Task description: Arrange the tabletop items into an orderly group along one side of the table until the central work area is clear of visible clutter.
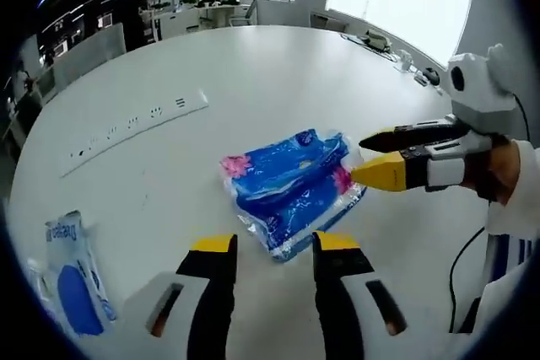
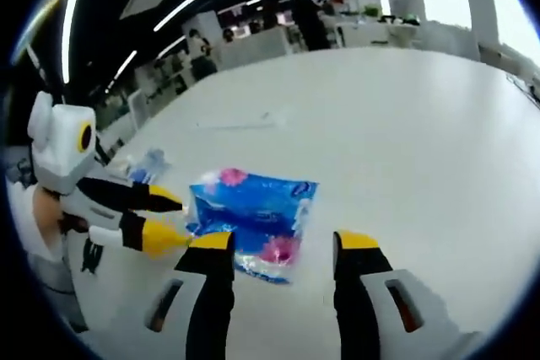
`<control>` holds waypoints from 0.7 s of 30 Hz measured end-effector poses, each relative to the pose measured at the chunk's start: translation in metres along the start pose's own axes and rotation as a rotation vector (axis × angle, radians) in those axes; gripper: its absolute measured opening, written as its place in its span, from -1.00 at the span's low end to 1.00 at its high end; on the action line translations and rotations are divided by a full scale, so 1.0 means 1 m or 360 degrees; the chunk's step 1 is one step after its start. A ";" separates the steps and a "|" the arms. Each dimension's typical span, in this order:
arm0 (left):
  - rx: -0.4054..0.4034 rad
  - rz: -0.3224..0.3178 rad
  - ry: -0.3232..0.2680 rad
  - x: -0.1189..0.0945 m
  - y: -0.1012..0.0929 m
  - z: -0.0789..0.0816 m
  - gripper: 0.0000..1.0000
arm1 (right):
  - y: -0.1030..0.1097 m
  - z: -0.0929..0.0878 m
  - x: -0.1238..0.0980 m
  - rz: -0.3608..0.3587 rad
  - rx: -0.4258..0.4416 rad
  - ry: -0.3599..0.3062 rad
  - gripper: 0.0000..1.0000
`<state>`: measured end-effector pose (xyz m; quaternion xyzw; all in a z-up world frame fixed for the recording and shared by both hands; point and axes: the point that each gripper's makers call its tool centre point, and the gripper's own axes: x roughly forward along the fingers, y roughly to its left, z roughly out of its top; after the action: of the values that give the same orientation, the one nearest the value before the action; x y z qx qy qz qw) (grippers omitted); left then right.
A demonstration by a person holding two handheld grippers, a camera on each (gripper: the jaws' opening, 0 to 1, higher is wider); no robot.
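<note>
Blue pack (image 1: 291,190) lies just ahead of both grippers, long axis across the left gripper (image 1: 274,246), right gripper (image 1: 363,155) nearer w/ tips at its edge, both unclenched.

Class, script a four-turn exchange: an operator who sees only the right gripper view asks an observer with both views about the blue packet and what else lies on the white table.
Operator: Is my right gripper around the blue packet yet?
Observer: Seen side-on in the left gripper view, its jaws are apart, tips at the packet's pink-marked end; contact is unclear.
Operator: What is the blur beyond the left gripper?
Observer: A blue-and-white pouch, lying flat near the table edge, apart from the packet.
</note>
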<state>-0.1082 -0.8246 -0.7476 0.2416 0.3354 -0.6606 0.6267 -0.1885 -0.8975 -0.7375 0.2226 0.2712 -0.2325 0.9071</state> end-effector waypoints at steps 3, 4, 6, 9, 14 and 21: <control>-0.0017 0.0030 -0.0035 -0.007 0.003 0.004 0.32 | 0.009 0.003 -0.010 0.0032 0.0048 -0.0005 0.19; -0.0030 0.0036 -0.0062 -0.011 0.004 0.006 0.40 | 0.011 0.003 -0.013 0.0041 0.0071 -0.0006 0.28; -0.0082 0.0020 -0.0089 -0.020 0.005 0.009 0.51 | 0.012 0.000 -0.017 0.0038 0.0093 -0.0001 0.45; -0.0283 -0.0020 -0.0253 -0.041 0.005 0.024 0.50 | 0.022 0.003 -0.036 0.0055 0.0125 -0.0052 0.50; -0.0278 -0.0003 -0.0308 -0.072 0.012 0.020 0.55 | 0.029 0.006 -0.055 0.0094 0.0164 -0.0095 0.59; -0.0218 0.0055 -0.0357 -0.117 0.023 0.006 0.57 | 0.040 0.016 -0.080 0.0113 0.0133 -0.0149 0.59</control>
<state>-0.0731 -0.7511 -0.6607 0.1287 0.3033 -0.6481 0.6866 -0.2202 -0.8498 -0.6666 0.2584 0.2104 -0.2214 0.9165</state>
